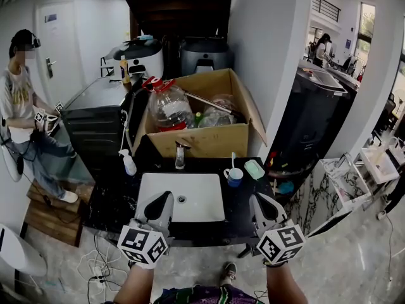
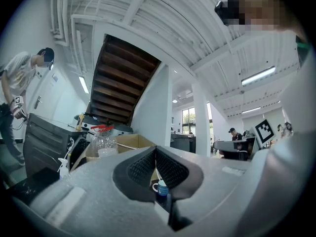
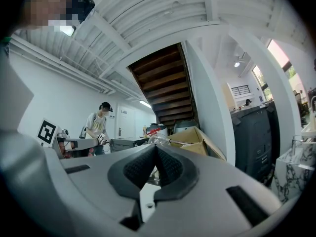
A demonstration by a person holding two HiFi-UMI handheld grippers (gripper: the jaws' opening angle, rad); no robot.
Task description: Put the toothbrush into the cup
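**A:** What stands farthest left on the counter?

**B:** A small white plastic spray bottle (image 1: 128, 163). It is on the glossy black counter (image 1: 111, 201), at about 10 o'clock from the white rectangular sink basin (image 1: 147, 183).

**A:** And the left tongs?

**B:** The left tongs (image 1: 163, 201) hover over the basin's near left corner, at about 7 o'clock. In the left gripper view the jaws are pressed tip to tip and hold nothing.

**A:** What is behind the basin?

**B:** A short chrome tap (image 1: 180, 156) stands at 12 o'clock. Right behind it is an open brown cardboard box (image 1: 209, 141).

**A:** Where is the toothbrush?

**B:** The slim white toothbrush (image 1: 233, 159) stands upright inside the blue-and-white cup with a handle (image 1: 235, 177). The cup sits on the counter at 2 o'clock from the basin. A mint-green soap box (image 1: 254, 169) lies just beside the cup, at its 2 o'clock.

**A:** And the right tongs?

**B:** The right tongs (image 1: 261, 206) hover at the basin's 4 o'clock, with the cup at their 11 o'clock, not touching. The right gripper view shows these jaws closed together too, gripping nothing.
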